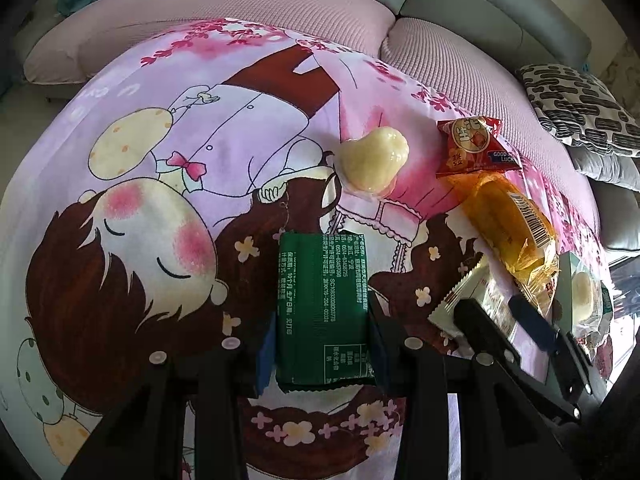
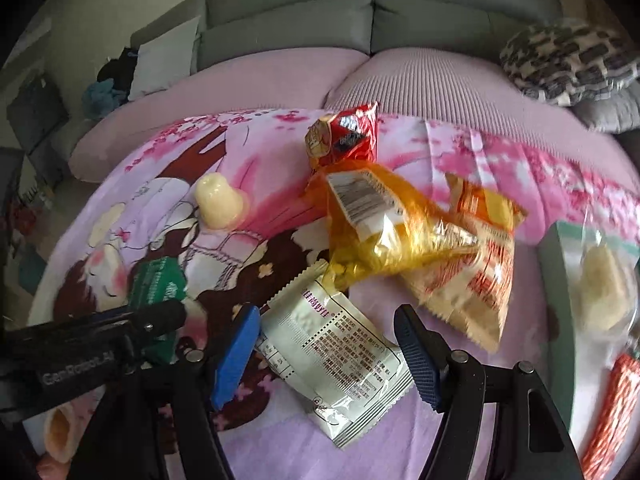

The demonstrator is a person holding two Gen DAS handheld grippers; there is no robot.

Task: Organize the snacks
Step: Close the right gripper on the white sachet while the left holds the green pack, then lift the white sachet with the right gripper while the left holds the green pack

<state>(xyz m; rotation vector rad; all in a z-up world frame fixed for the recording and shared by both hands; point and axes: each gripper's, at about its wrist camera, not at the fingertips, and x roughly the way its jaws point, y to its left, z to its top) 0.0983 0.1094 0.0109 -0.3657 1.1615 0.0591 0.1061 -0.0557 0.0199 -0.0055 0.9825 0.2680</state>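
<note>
A grey fabric sofa (image 2: 372, 20) with pink ribbed seat cushions (image 1: 256, 12) fills the background, and over its seat lies a pink cartoon-printed bedsheet (image 1: 168, 168) that carries all the snacks. At the far right of the sheet sits a pale green cardboard box (image 2: 554, 280), with a clear-wrapped pale pastry resting against it.

Near the middle, a translucent orange plastic bag of bread (image 2: 380, 224) lies on top of an orange-and-cream crinkled snack packet (image 2: 476, 280), with a small red foil packet (image 2: 346, 136) just beyond them. A cream-coloured jelly cup (image 2: 220, 204) lies apart to the left.

The right hand-held gripper (image 2: 326, 354) stands about half open, its blue pads on either side of a flat white sachet with dark printed text (image 2: 340, 356). The pads do not appear to press on it. The sachet's long axis runs diagonally, from upper left to lower right, so it is skewed across the opening rather than square to it; closing here would likely pinch it across its shorter width.

The left hand-held gripper (image 1: 320, 344) is clamped narrow on a dark green rectangular foil packet (image 1: 324, 312), whose long axis points straight ahead along the fingers. It hangs just above the sheet, left of the sachet.
</note>
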